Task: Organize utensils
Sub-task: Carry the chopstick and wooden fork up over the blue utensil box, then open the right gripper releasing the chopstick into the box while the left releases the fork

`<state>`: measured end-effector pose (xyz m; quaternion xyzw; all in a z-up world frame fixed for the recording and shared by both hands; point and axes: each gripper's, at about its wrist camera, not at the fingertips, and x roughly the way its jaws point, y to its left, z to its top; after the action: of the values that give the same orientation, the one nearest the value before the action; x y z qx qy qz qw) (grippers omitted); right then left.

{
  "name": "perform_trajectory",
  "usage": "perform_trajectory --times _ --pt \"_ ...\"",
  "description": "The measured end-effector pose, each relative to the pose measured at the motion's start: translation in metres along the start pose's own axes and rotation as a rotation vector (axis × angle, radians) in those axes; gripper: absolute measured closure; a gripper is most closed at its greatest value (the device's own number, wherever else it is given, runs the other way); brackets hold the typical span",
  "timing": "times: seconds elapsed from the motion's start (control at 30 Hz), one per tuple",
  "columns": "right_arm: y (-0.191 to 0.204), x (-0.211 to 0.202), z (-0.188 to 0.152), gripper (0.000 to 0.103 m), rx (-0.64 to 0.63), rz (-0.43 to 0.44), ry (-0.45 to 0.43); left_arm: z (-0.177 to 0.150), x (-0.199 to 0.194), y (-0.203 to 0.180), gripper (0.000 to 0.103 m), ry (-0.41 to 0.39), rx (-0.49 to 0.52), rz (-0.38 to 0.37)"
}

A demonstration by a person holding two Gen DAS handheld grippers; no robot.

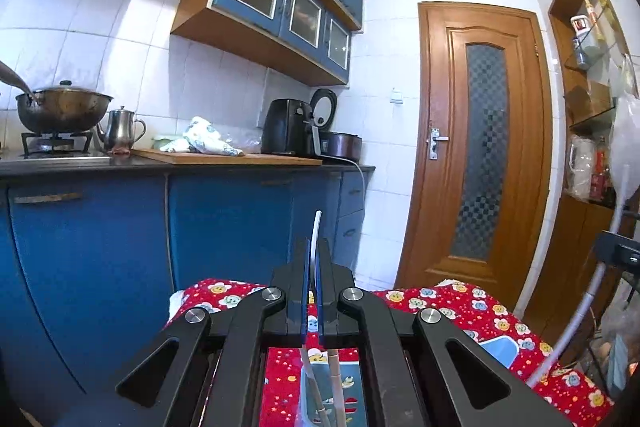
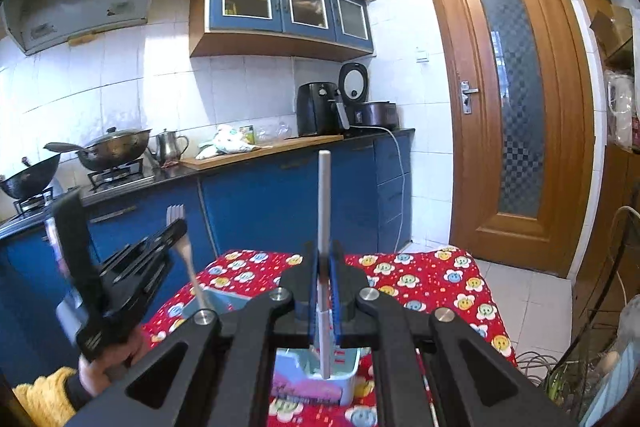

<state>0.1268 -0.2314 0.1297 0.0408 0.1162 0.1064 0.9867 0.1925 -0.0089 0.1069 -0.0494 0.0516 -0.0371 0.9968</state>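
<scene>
Covering the table below both tools is a red cloth [image 2: 420, 275] printed with smiling flowers, the widest surface close to the grippers; it also fills the lower part of the left wrist view [image 1: 472, 307]. On that cloth, under the right tool, sits a pale blue utensil holder [image 2: 296, 375] with a pink front panel, its open top facing up.

The right gripper [image 2: 323, 267] has its jaws pressed together on a grey-white stick-like utensil [image 2: 324, 195]. That utensil stands almost upright, rising well above the fingertips, while its lower end reaches down into the holder. What kind of utensil it is cannot be told.

The left gripper [image 2: 178, 227], seen from the right wrist camera, is held by a hand [image 2: 108, 359] in a yellow sleeve at the left, beside the table's edge. Its jaws pinch a metal fork [image 2: 182, 247] near the neck, tines pointing up, handle slanting down toward the cloth. In the left wrist view the same gripper [image 1: 312, 247] shows its blue pads nearly closed on that fork [image 1: 316, 227], seen edge-on as a thin pale strip poking above the fingertips. Below it, thin pale stems [image 1: 332, 387] lie over the cloth, too blurred to name.
</scene>
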Motion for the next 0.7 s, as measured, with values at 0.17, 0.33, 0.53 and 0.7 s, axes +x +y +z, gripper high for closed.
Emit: perform_trajectory --times 0.17,0.33,0.53,0.7 --pt "-0.007 0.028 -0.008 0.096 0.026 -0.004 0.034 -0.008 0.004 0.001 0.101 0.016 -0.001 -0.009" --pt "-0.010 0.049 -0.026 0.096 0.025 -0.005 0.104 -0.015 0.009 0.003 0.101 0.041 0.001 -0.012" --pt "-0.010 0.063 -0.039 0.096 0.019 -0.002 0.149 -0.021 0.014 0.005 0.101 0.072 -0.012 -0.021" --pt "-0.006 0.067 -0.044 0.096 0.003 0.004 0.164 -0.024 0.017 0.008 0.100 0.097 -0.030 -0.022"
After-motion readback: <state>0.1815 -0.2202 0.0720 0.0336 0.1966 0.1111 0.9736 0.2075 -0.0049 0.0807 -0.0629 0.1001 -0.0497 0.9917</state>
